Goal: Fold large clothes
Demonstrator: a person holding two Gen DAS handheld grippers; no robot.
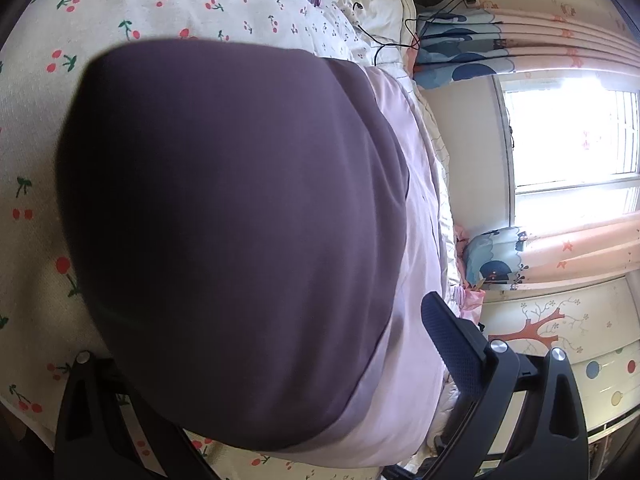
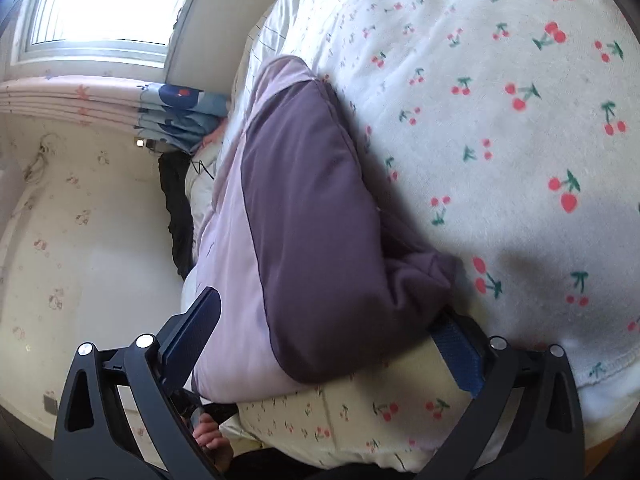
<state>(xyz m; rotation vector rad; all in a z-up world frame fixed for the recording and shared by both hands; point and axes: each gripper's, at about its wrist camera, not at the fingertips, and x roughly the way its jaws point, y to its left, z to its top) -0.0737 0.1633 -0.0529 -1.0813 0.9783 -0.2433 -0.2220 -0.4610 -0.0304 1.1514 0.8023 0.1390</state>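
The two-tone purple and lilac fabric garment (image 2: 312, 216) lies on the white cherry-print bedsheet (image 2: 500, 100). The right tongs (image 2: 328, 336) gape wide around its cuff. The left view is mostly garment; the left tongs (image 1: 256, 360) cannot be judged, one finger hidden.

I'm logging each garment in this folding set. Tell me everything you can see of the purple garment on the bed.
The purple garment is two-toned: dark plum panels beside pale lilac ones, in a smooth, slightly padded-looking fabric with stitched seams. It lies bunched and partly folded on the cherry-print bedsheet, near the bed's edge. The open jaws of the right gripper straddle its near end. In the left wrist view it fills most of the picture.
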